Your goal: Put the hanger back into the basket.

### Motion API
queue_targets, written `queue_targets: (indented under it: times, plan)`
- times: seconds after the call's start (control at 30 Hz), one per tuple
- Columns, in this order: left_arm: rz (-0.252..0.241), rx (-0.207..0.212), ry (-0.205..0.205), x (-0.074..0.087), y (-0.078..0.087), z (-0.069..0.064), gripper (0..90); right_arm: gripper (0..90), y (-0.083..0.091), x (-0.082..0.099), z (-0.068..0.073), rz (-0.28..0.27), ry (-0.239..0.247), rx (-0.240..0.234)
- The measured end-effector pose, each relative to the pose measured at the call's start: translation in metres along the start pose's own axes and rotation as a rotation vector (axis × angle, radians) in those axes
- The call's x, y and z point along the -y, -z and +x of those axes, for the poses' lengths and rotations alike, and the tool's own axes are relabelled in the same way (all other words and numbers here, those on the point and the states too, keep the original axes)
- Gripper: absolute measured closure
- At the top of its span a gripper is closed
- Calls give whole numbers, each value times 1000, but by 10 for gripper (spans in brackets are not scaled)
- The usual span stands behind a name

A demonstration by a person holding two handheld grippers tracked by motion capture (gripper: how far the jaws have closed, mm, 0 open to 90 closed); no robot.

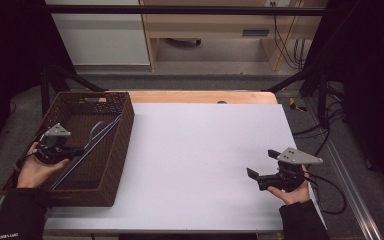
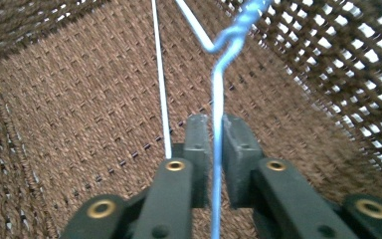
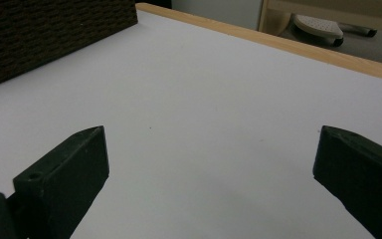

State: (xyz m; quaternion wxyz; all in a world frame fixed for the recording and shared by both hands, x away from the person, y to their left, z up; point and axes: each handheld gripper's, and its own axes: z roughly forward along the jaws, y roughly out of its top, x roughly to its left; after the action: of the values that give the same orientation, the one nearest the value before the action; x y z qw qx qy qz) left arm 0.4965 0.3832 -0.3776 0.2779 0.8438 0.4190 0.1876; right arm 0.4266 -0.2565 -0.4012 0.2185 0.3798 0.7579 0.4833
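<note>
The brown wicker basket (image 1: 111,150) fills the left third of the high view, standing on the white table (image 1: 200,160) with its long side running from lower left toward the upper middle. Inside it lies a blue wire hanger (image 1: 91,141), a thin frame whose long straight bar runs diagonally from the basket's lower left corner up toward its right wall.

The hanger looks light and springy: bent wire, stiff enough to keep its shape but likely to flex and swing if it is lifted from one end. The coating looks smooth, so it may well turn or slide between flat pads. The twisted neck, where the wire winds round itself, seems the surest place to take hold; a single strand offers little to bite on.

In the left gripper view the left gripper (image 2: 216,134) points down into the basket, and the blue strand (image 2: 218,99) runs straight up the middle of the frame between its two black jaws. The jaws stand nearly together with a narrow gap, and the wire sits in that gap without being clearly pinched, so I judge it loosened rather than clamped. The twisted neck (image 2: 238,27) lies above the jaw tips, toward the upper middle.

The right gripper (image 1: 262,167) rests at the lower right of the high view, jaws spread wide over bare table, holding nothing.
</note>
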Motion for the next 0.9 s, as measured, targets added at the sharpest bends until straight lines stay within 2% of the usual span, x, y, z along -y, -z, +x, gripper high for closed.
queue_targets:
  times: [0.1, 0.17, 0.23, 0.3, 0.37, 0.5, 0.57, 0.6, 0.83, 0.87, 0.9]
  plan:
    - [-32, -10, -4, -3, 10, -4, 778, 16, 1, 0, 0, -5, -2, -2]
    - [-73, -15, 7, -5, 18, -8, 753, 15, 1, -1, 0, -7, -2, -2]
    - [-118, -11, 16, -8, 26, -11, 717, 15, 1, -1, 0, -7, -5, -2]
    - [-178, 18, 41, -10, 33, -16, 689, 14, 2, -1, 0, -9, -7, -4]
    - [-232, 27, 59, -12, 39, -22, 664, 13, 2, -1, 0, -15, -11, -7]
    - [-310, 41, 51, -18, 47, -37, 576, 13, 3, -1, -1, -24, -15, -8]
    - [-335, 37, 49, -20, 49, -46, 537, 12, 3, -1, -1, -25, -17, -6]
    - [-343, 52, 30, -23, 50, -51, 515, 12, 3, -1, -1, -26, -17, -6]
    - [-421, 106, -3, -33, 52, -83, 418, 8, 4, -2, -2, -37, -17, -8]
    - [-439, 111, -9, -36, 51, -94, 407, 8, 4, -2, -2, -37, -18, -8]
    - [-439, 111, -9, -36, 51, -94, 372, 8, 4, -2, -2, -37, -18, -8]
